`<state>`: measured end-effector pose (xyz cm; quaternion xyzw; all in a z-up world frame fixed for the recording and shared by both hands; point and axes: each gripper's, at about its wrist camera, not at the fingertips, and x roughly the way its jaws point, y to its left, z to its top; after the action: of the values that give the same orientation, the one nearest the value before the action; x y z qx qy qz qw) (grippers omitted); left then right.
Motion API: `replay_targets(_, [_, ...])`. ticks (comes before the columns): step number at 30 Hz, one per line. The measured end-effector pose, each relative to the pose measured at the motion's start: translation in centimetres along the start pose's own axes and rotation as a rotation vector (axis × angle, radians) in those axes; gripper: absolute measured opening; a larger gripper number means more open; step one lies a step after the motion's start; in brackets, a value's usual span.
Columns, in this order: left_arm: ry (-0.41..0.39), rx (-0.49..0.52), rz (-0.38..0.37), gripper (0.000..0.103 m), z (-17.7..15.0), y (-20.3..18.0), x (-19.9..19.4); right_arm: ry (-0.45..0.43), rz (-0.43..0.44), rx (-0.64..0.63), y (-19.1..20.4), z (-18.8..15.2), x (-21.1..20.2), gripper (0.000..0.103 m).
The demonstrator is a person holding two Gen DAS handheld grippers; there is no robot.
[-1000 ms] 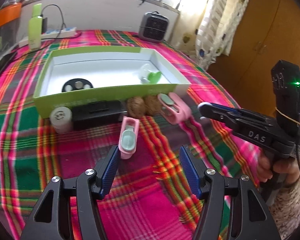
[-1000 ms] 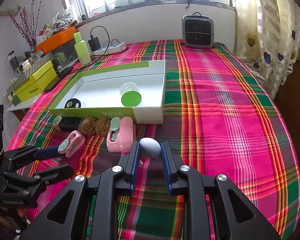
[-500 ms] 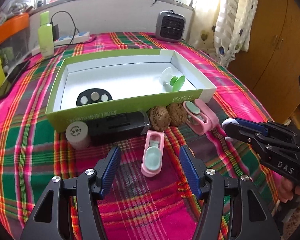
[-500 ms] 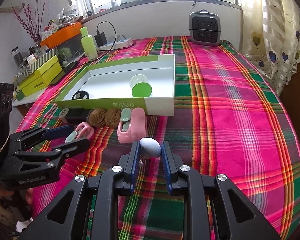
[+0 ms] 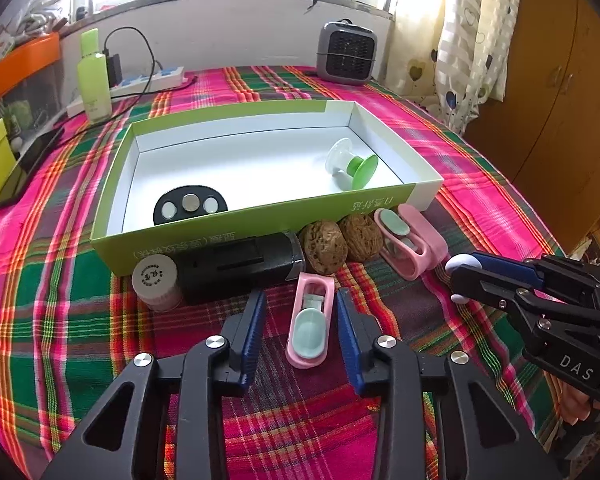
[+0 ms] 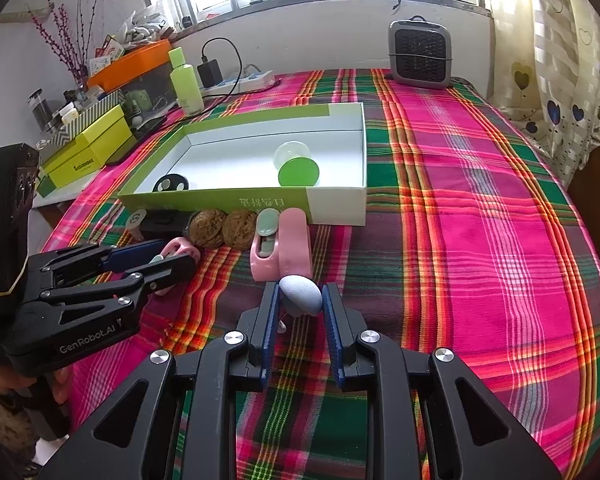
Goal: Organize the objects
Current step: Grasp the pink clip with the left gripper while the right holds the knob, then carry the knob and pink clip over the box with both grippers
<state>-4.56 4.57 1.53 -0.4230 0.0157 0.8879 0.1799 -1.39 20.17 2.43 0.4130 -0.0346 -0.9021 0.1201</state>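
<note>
My left gripper (image 5: 300, 330) is open, its fingers on either side of a small pink clip with a mint pad (image 5: 310, 324) lying on the plaid cloth. My right gripper (image 6: 300, 312) is shut on a pale blue-grey egg-shaped object (image 6: 302, 294), held just above the cloth; it also shows in the left wrist view (image 5: 462, 262). The green-and-white box (image 5: 260, 216) holds a black disc with buttons (image 5: 190, 206) and a green spool (image 5: 352, 164). In front of it stand a larger pink clip (image 5: 410, 240), two walnuts (image 5: 342, 240), a black case (image 5: 240, 266) and a small white jar (image 5: 156, 280).
A grey heater (image 5: 346, 54), a green bottle (image 5: 94, 76) and a power strip (image 5: 148, 84) stand at the back of the table. Yellow-green boxes (image 6: 88, 152) and an orange tray (image 6: 130, 64) are at the left. A wooden cupboard (image 5: 560, 80) is at the right.
My left gripper has moved forward and left so the small pink clip now lies between its fingers. My right gripper has come nearer the box, still holding the egg-shaped object.
</note>
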Motion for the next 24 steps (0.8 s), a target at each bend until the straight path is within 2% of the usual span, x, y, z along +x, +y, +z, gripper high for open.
replay_targets(9, [0.001,-0.019,-0.004,0.017,-0.1,0.1,-0.1,-0.006,0.002,-0.001,0.2,0.0,-0.2,0.023])
replay_targets(24, [-0.032,-0.036,-0.006,0.016,0.0,0.2,-1.5,-0.017,0.024,-0.031,1.4,0.6,-0.2,0.023])
